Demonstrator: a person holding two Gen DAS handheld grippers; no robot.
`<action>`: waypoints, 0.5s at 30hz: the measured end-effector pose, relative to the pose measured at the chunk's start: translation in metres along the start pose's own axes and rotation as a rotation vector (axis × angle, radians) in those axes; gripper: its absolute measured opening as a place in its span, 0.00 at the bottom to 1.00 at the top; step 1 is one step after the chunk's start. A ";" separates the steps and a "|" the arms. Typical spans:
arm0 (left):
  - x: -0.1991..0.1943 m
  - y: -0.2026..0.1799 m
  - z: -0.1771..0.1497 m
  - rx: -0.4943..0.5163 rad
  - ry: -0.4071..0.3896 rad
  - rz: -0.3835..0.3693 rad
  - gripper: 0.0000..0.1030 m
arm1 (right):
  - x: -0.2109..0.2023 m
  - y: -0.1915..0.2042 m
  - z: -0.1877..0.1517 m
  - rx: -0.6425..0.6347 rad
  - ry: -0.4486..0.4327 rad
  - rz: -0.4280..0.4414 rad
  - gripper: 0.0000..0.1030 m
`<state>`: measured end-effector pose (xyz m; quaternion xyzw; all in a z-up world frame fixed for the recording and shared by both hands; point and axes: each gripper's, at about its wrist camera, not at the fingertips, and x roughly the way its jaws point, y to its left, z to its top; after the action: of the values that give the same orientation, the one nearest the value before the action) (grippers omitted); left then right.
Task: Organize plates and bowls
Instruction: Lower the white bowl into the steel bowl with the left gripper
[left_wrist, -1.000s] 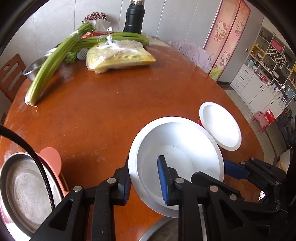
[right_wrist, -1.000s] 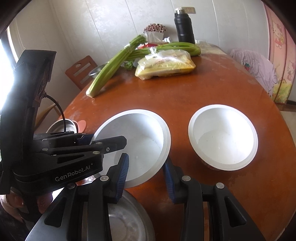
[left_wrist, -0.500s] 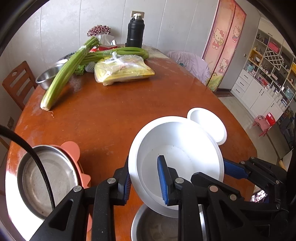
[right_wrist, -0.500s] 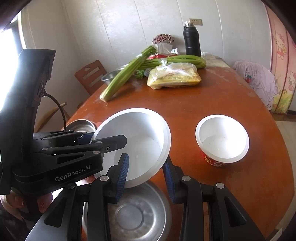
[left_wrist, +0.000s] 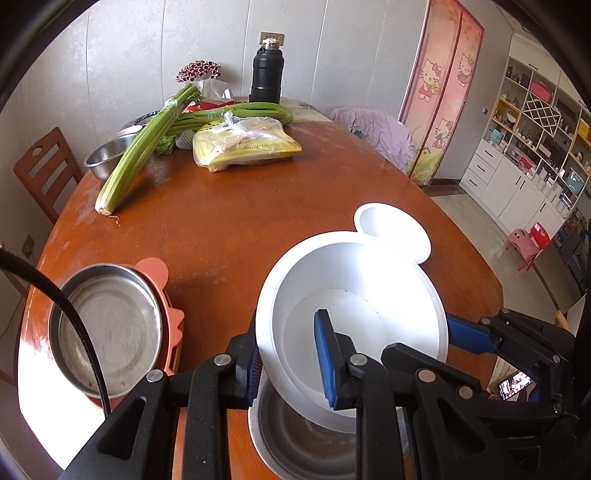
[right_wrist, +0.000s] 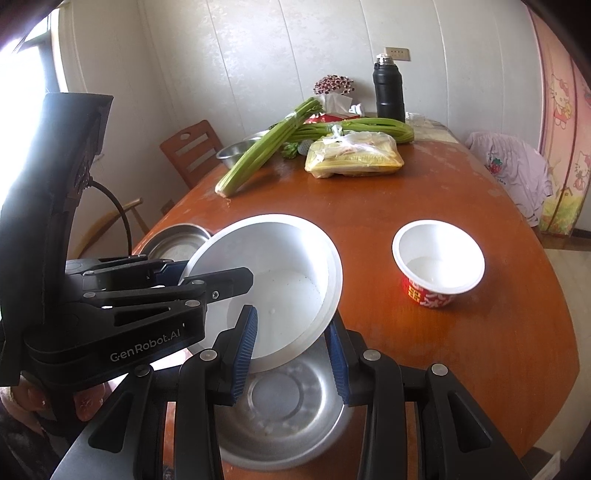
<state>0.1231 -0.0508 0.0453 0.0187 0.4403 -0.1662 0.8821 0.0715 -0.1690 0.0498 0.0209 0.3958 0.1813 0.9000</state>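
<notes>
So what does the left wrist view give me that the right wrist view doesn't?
Only the left wrist view shows the steel plate resting on a pink dish, and the white shelving in the next room. Only the right wrist view shows the small cup's red printed side and a hand behind the left gripper. Both show the white bowl held tilted by both grippers over a steel basin, plus the celery and black flask.

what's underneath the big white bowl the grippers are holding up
A steel dish sits on the table directly below the white bowl. Its far rim is covered by the bowl.
</notes>
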 end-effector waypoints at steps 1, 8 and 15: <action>-0.001 -0.001 -0.003 0.000 0.002 0.001 0.25 | -0.001 0.000 -0.002 -0.001 0.000 0.001 0.39; -0.006 -0.006 -0.018 -0.003 0.009 0.016 0.25 | -0.005 0.002 -0.015 -0.006 0.008 0.014 0.39; -0.001 -0.011 -0.032 -0.007 0.036 0.024 0.25 | -0.003 -0.002 -0.029 -0.004 0.035 0.027 0.39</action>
<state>0.0942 -0.0552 0.0279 0.0241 0.4565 -0.1537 0.8760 0.0499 -0.1751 0.0314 0.0211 0.4109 0.1943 0.8905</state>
